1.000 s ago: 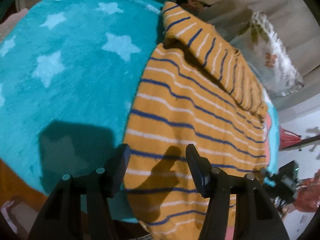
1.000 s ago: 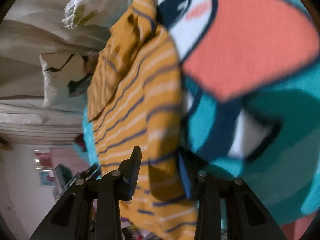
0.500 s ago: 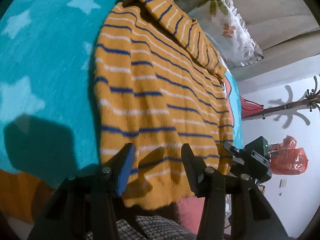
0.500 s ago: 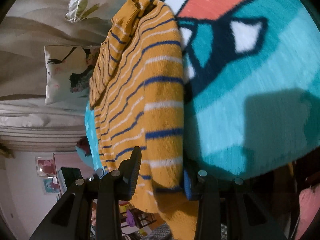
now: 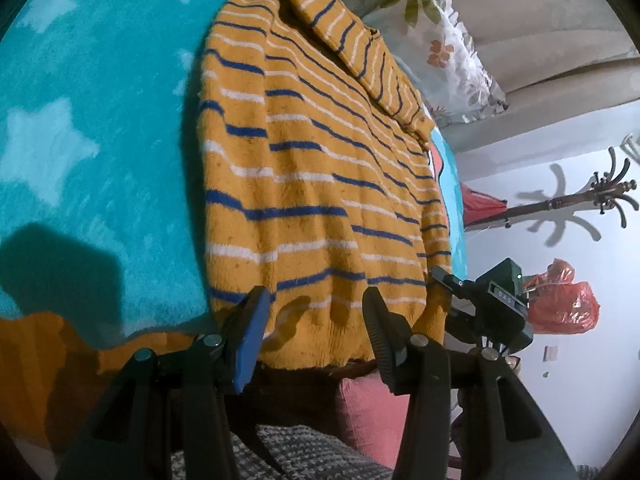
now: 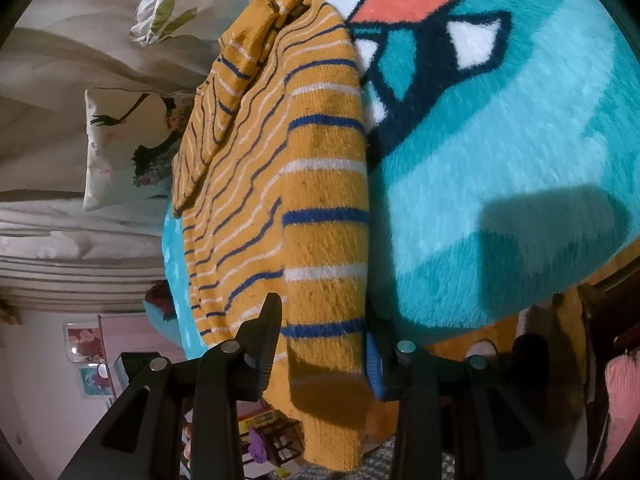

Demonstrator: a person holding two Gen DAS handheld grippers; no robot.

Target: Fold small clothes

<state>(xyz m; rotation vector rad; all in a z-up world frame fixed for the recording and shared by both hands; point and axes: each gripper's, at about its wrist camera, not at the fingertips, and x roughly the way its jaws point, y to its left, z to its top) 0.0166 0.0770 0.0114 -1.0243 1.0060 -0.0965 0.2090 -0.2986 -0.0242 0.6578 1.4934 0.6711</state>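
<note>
A mustard sweater with blue and white stripes [image 5: 312, 184] lies flat on a teal plush blanket [image 5: 80, 120], its hem at the bed's near edge. My left gripper [image 5: 316, 316] hovers over the hem's middle. Its jaws stand apart, the cloth lies flat behind them and the pads do not press on it. In the right wrist view the sweater [image 6: 320, 200] fills the gap of my right gripper [image 6: 322, 332], which is shut on the hem's right corner. Loose cloth hangs below the fingers. The left wrist view shows the right gripper [image 5: 492, 304] at that hem corner.
Floral pillows [image 5: 452, 48] [image 6: 120, 148] lie beyond the sweater's collar. A wooden coat stand [image 5: 580, 200] and a red bag [image 5: 564, 304] stand by the white wall. The blanket [image 6: 500, 180] ends at the near edge, where grey and pink clothing of the person [image 5: 304, 452] shows.
Both grippers have drawn back toward the bed's near edge. The left one slid from mid-sweater down to the hem and its jaws narrowed a little. The right one kept the cloth between its fingers.
</note>
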